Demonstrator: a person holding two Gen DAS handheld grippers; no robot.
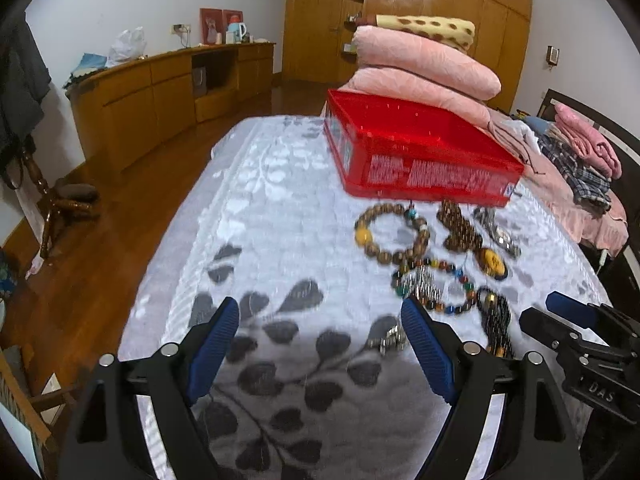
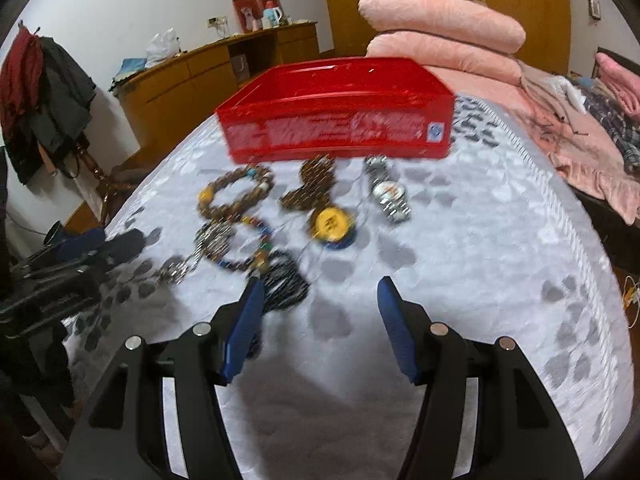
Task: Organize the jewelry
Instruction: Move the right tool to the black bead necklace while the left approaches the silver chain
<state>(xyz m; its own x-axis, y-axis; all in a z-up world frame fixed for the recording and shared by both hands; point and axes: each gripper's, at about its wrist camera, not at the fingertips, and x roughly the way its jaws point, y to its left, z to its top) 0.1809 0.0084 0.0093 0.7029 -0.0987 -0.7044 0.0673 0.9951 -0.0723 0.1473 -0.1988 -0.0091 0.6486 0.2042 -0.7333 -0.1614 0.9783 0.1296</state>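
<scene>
- Right wrist view: jewelry lies on the bed (image 2: 460,248) just in front of the red box (image 2: 336,120).
- Left gripper (image 1: 320,320) spread wide, empty, near the beads (image 1: 392,236).
- Right gripper (image 2: 320,292) half spread, empty, before the watch (image 2: 388,192).

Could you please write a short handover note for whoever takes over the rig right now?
Left gripper: jaws open, nothing between them, over the bedspread.
Right gripper: jaws open, empty, next to the black bead strand.
Things: the red tray sits behind the jewelry; nothing shows inside it, though its floor is not fully in view. In front lie the wooden bead bracelet, brown bead string, yellow pendant, silver watch and multicolour bracelet.
Done: nothing moved into the tray yet.
Left: pick up each piece and put it in the tray.
</scene>
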